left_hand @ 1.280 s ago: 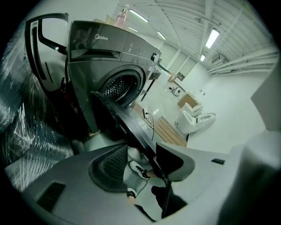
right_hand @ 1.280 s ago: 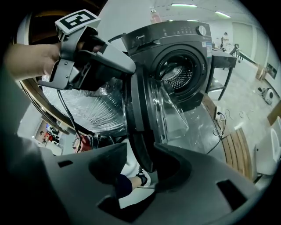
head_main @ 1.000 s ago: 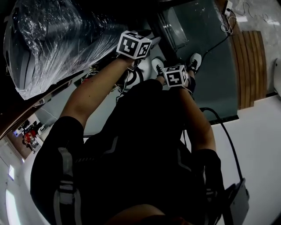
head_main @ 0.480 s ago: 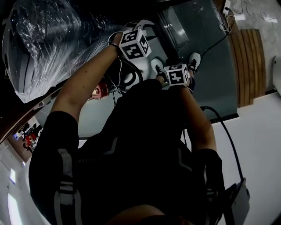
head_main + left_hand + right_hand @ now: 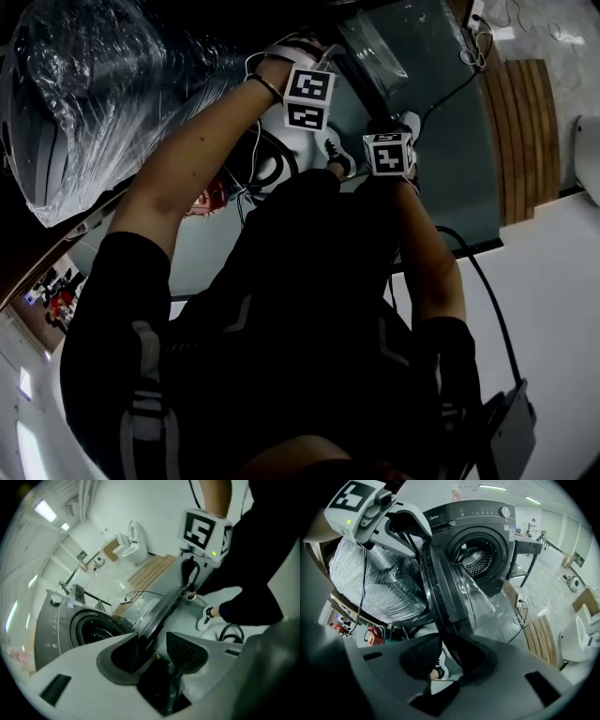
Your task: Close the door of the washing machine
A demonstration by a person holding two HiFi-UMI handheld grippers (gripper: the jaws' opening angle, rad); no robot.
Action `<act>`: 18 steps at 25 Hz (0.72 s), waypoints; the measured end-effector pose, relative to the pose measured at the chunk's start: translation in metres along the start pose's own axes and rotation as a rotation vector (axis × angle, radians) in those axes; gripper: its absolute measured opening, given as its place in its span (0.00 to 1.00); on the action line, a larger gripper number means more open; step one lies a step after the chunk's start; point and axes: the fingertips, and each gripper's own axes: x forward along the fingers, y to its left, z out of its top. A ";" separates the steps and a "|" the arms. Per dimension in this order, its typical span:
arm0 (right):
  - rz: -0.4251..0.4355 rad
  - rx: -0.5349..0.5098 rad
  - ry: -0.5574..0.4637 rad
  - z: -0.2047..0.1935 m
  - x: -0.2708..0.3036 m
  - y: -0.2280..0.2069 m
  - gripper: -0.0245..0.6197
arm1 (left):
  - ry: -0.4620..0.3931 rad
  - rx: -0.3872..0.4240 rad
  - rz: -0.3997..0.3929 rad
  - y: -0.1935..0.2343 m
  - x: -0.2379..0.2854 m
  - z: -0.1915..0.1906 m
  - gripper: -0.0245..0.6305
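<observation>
The dark washing machine [image 5: 480,550] stands with its round door [image 5: 440,597] swung open, glass bowl facing the drum. In the left gripper view the door's edge [image 5: 164,611] runs from between my left gripper's [image 5: 152,644] jaws up to the right gripper [image 5: 190,573]. It lies against one pad, with a gap to the other. In the right gripper view the door's rim passes between my right gripper's [image 5: 450,656] jaws, which have just been closing; a gap still shows on one side. In the head view both marker cubes [image 5: 309,98] [image 5: 387,155] sit at the door [image 5: 370,52].
A large appliance wrapped in clear plastic [image 5: 103,94] stands left of the door. The person's shoes [image 5: 337,150] are below the grippers. A slatted wooden board [image 5: 530,141] and a cable [image 5: 469,75] lie on the floor to the right. A red object [image 5: 211,197] sits low on the left.
My left gripper has swung up and to the right and rolled over, so its jaws now straddle the door's edge. The right gripper has shifted slightly up and right.
</observation>
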 end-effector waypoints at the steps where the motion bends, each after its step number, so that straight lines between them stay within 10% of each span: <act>1: -0.010 0.007 0.002 0.001 -0.001 -0.005 0.20 | 0.019 0.067 0.026 0.001 0.002 0.001 0.33; 4: -0.042 0.000 0.002 0.005 -0.003 -0.024 0.20 | 0.061 0.174 0.086 0.007 0.010 0.004 0.33; 18: -0.107 -0.017 0.036 0.031 -0.009 -0.098 0.23 | 0.097 0.018 0.065 0.044 0.028 0.024 0.33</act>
